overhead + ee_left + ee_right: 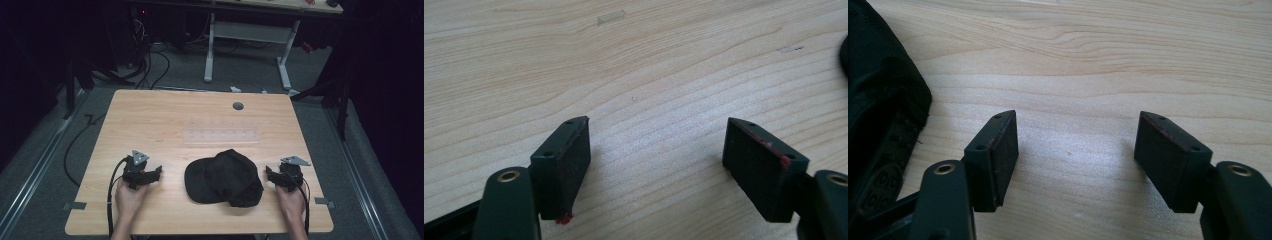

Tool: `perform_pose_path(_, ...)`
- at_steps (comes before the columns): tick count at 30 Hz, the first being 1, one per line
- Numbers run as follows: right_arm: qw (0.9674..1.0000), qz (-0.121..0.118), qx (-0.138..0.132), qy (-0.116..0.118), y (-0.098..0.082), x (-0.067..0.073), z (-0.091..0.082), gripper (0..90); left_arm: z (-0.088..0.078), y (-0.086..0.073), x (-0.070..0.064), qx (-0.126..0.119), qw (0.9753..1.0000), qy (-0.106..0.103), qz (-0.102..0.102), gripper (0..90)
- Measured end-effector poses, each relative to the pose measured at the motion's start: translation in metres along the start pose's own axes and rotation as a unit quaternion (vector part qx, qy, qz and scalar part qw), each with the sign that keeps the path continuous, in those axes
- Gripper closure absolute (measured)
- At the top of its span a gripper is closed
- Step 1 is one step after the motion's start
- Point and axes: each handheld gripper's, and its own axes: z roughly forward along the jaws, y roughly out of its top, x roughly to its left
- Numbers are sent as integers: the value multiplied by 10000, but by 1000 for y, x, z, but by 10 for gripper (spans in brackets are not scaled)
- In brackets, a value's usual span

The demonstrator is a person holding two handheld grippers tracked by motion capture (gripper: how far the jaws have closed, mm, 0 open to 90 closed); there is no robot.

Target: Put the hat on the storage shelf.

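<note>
A black cap [223,178] lies on the wooden table [165,120], near its front edge, brim toward the left. My left gripper [142,172] rests on the table to the cap's left, held in a hand, and its jaws stand open over bare wood [656,145]. My right gripper [281,176] sits just right of the cap, also open, nothing between its jaws [1075,142]. In the right gripper view the cap [878,115] lies at the left edge, apart from the jaws. A dark sliver of the cap [843,55] shows at the right edge of the left gripper view.
A clear ruler [221,136] lies flat on the table beyond the cap. A round grey cable hole [238,106] sits near the far edge. Behind the table, on the grey floor, stand a white desk frame [245,45] and loose cables [150,65].
</note>
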Motion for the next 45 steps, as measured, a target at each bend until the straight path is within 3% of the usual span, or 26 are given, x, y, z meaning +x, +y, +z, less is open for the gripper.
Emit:
perform_pose_path(14,10000,-32,15,52,0,0,1,313,0,0,0,-8,10000,-3,-5,280)
perform_pose_path(21,10000,32,57,58,1,-1,-2,364,0,0,0,-9,10000,-5,-9,281)
perform_pose_path(24,9996,186,-9,208,1,-4,-5,386,0,0,0,-4,10000,-5,-4,281)
perform_pose_path(29,9983,240,-286,438,6,-2,-17,401,0,0,0,-6,10000,-4,-5,281)
perform_pose_path(30,9974,214,-415,545,7,0,-23,406,0,0,0,-11,10000,-4,-9,281)
perform_pose_path(38,9940,69,-513,967,20,11,-42,398,0,0,0,-11,10000,-2,-7,282)
perform_pose_path(40,9915,-48,-550,1179,29,21,-49,380,0,0,0,-5,10000,-2,-1,281)
perform_pose_path(45,9880,-252,-625,1393,40,35,-54,364,0,0,0,-12,10000,-1,-7,282)
